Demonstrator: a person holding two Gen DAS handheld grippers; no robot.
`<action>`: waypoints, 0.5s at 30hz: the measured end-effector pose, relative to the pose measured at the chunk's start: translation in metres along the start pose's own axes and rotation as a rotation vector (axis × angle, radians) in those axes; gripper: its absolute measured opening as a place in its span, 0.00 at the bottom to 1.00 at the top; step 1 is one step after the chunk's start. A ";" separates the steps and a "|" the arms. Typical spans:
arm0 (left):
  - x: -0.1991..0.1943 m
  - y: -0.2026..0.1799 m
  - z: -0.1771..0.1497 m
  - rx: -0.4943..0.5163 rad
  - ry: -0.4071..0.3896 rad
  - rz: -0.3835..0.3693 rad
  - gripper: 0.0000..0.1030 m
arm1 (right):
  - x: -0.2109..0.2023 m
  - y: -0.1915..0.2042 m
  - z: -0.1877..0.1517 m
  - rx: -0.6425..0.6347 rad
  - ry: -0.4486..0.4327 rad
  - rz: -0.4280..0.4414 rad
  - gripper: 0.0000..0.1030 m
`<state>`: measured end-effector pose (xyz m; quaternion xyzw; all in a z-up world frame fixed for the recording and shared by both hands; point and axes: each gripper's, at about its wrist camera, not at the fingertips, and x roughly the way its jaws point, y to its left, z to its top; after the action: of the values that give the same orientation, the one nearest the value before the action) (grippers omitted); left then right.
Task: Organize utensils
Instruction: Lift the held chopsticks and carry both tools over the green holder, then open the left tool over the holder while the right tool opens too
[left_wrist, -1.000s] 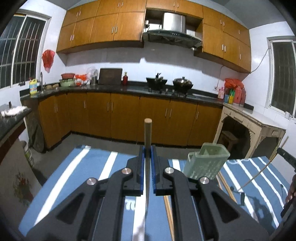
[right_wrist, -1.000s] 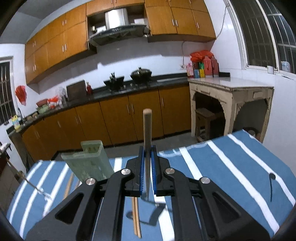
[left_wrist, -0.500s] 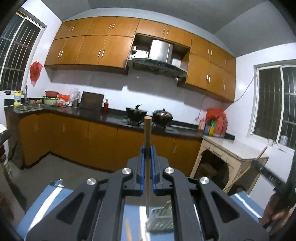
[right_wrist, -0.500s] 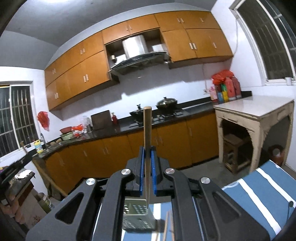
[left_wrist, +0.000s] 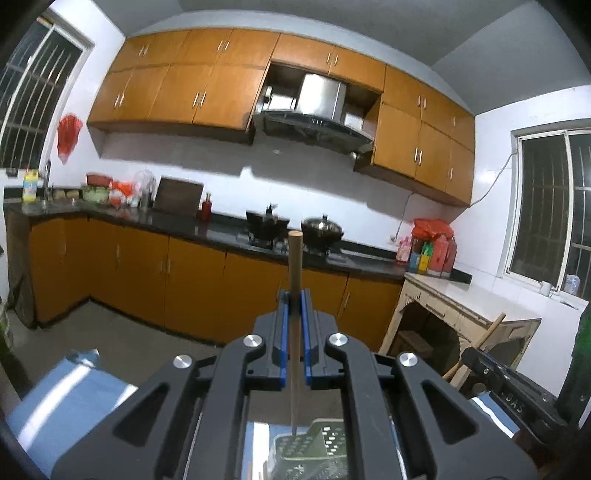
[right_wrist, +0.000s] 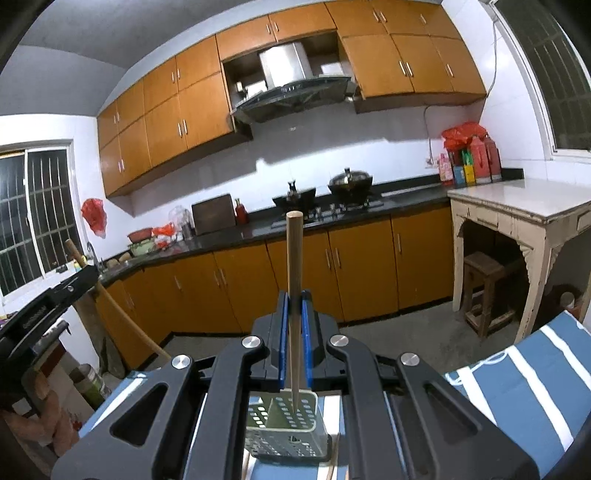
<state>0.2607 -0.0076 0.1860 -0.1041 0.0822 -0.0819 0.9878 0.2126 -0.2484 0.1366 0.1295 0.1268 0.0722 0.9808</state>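
Green perforated holder (right_wrist: 286, 428) stands upright on the striped blue tabletop (right_wrist: 517, 391), directly below both tools. Right gripper (right_wrist: 294, 295) has its fingers clamped on a wooden chopstick (right_wrist: 294, 266) held vertical, thin tip apparently just inside the holder's mouth, near the inner divider. Left gripper (left_wrist: 294, 295) likewise pinches its own chopstick (left_wrist: 295, 273), tip over the holder (left_wrist: 314, 450) rim area; can't tell if it's inside yet. More chopsticks lie on the tabletop beside the holder base.

Judgement: insertion step. Keep both sticks plumb, lower one at a time so they don't cross, pick one compartment and clear the divider. Release only once the tip is well below the rim; the light holder could tip if nudged sideways.
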 end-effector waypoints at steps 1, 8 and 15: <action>0.004 0.002 -0.007 -0.007 0.011 0.001 0.07 | 0.003 0.000 -0.003 0.002 0.010 -0.002 0.08; 0.028 0.010 -0.040 -0.028 0.101 0.003 0.07 | 0.019 -0.006 -0.019 0.008 0.069 -0.011 0.08; 0.029 0.012 -0.049 -0.022 0.140 0.004 0.11 | 0.021 -0.006 -0.026 0.015 0.107 0.001 0.10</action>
<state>0.2813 -0.0110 0.1320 -0.1089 0.1522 -0.0860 0.9786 0.2264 -0.2442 0.1060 0.1327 0.1793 0.0785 0.9716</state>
